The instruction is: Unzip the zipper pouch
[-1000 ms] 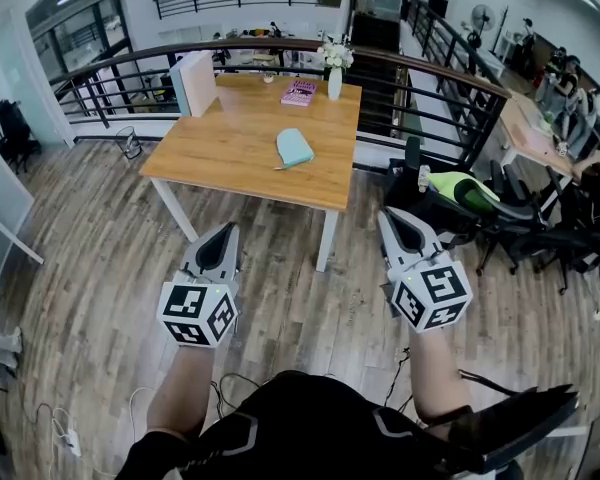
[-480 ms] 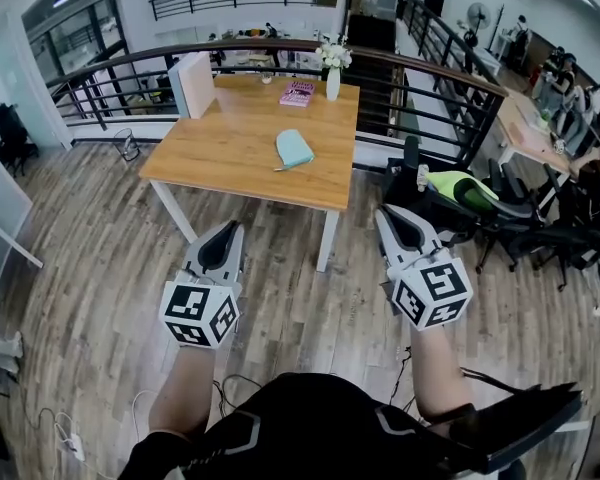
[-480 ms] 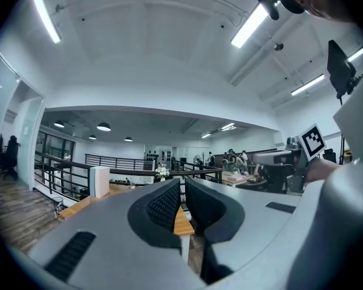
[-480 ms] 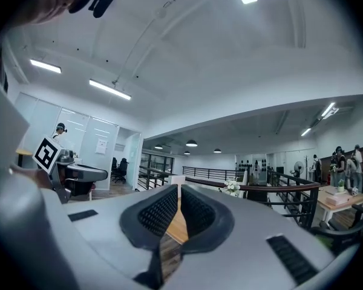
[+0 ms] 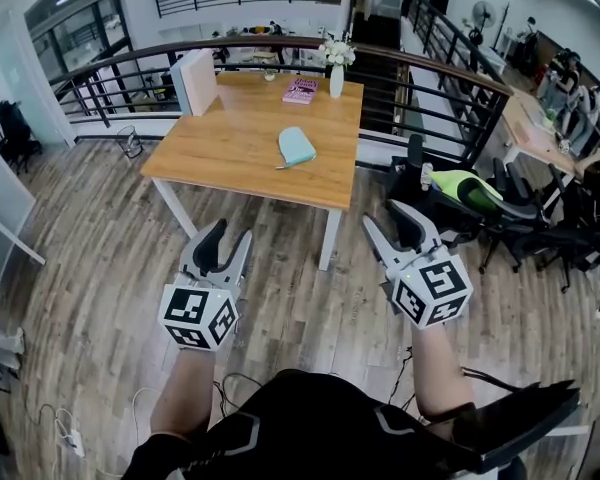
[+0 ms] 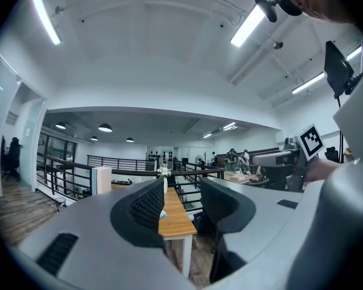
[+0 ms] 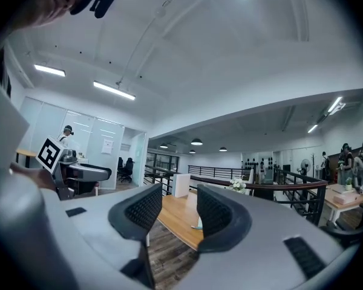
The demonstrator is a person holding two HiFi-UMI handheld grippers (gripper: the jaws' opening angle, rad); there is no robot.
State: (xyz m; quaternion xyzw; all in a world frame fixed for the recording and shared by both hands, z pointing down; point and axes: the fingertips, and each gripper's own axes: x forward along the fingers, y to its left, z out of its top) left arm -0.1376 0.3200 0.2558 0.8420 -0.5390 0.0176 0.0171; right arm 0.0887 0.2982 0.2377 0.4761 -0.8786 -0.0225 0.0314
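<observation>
Well beyond the left gripper and right gripper, fingers just spread and empty, lies the zipper pouch.

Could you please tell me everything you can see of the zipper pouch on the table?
The pouch is small, pale teal and looks like soft fabric, roughly rectangular with rounded corners. It lies flat on the wooden table, right of the middle, turned slightly askew to the table's edges. A thin dark tab or cord sticks out from its near left corner. It is too far off to tell whether the zipper is shut. Only the table touches it.
</observation>
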